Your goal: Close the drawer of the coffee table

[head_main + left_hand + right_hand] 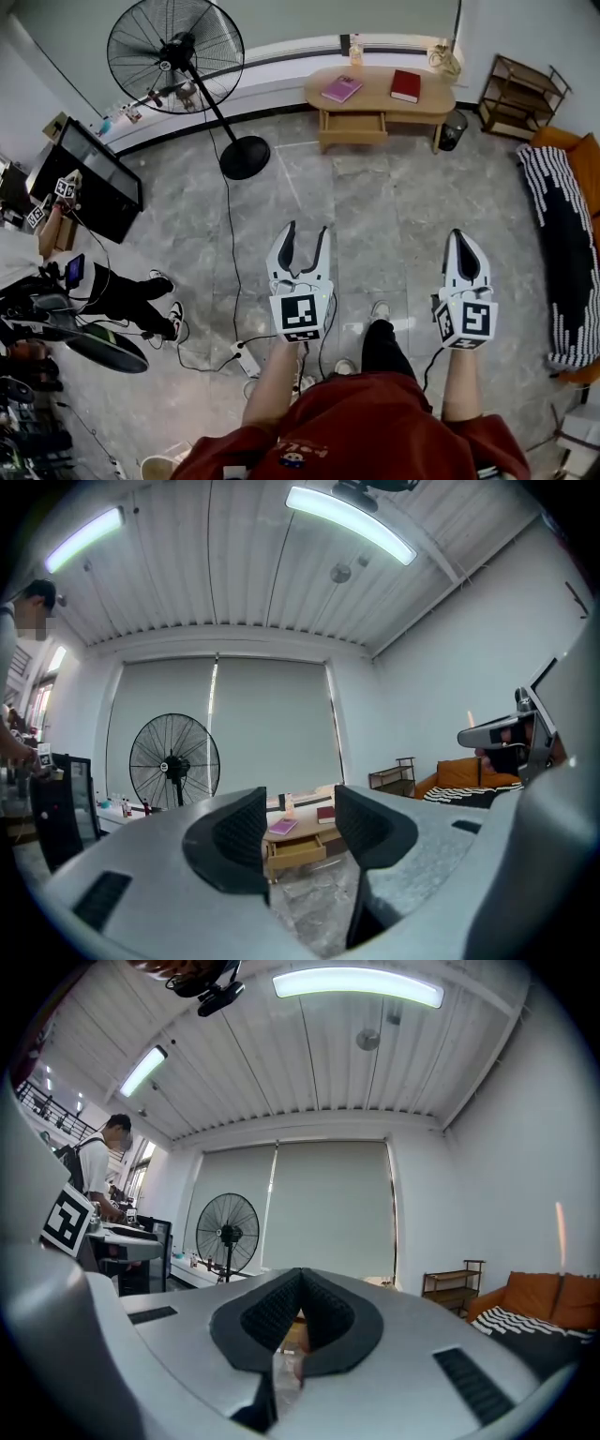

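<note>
Two grippers are in view, and neither holds anything. The left gripper (307,234) has its jaws apart, with only open floor and the far furniture showing between them. The right gripper (457,236) has its jaws pressed together at the tips, and nothing is caught in them. Both point level and forward, side by side above the grey floor.

Beyond them the coffee table (380,92) stands against the far wall, well apart from both grippers. Its drawer (353,126) sits under the left part of the top and is pulled out. A pink book (341,89) and a red book (405,85) lie on the top. A standing fan (175,56) is to the left of the path.

I judge the step in hand to be the approach, since no contact with the drawer has been made. The next move calls for crossing the floor, lowering one gripper to the drawer front and pushing it squarely toward the wall.

The table's long axis runs left to right along the wall. The drawer front faces me, and its travel runs across that axis, straight away from me.
</note>
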`<state>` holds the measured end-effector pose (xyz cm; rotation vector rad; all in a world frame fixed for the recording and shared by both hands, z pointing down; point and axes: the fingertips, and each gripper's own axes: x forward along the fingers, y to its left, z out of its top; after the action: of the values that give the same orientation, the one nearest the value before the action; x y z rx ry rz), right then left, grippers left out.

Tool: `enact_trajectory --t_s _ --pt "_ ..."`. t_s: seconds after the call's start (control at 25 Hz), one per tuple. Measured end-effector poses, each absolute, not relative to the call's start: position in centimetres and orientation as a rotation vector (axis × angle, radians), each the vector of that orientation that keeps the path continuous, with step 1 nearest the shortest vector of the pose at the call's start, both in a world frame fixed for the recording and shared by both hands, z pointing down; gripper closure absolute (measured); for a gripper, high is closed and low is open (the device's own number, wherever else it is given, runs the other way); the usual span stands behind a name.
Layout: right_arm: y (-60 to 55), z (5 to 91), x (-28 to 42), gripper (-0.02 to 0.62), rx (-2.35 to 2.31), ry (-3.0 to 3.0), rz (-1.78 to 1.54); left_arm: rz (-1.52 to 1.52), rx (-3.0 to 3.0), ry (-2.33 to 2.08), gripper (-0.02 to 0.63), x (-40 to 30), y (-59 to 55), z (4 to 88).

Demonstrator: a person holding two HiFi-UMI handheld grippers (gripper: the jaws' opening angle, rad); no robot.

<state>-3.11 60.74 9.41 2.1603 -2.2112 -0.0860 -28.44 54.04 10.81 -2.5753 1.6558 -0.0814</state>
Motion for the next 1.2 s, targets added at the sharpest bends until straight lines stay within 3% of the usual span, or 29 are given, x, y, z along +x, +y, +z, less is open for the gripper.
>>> enact_trajectory --t_s 0.8,1.2 --pt "42.1 9.9 13.3 0.598 2.180 -2.229 0.000 -0.119 -2.551 1.666 0.396 -12.6 36.4 9.7" --pt "37.2 9.4 17.2 0.598 2.191 -2.248 -0.015 -0.112 -2.539 1.659 0.396 -9.0 31.7 9.2"
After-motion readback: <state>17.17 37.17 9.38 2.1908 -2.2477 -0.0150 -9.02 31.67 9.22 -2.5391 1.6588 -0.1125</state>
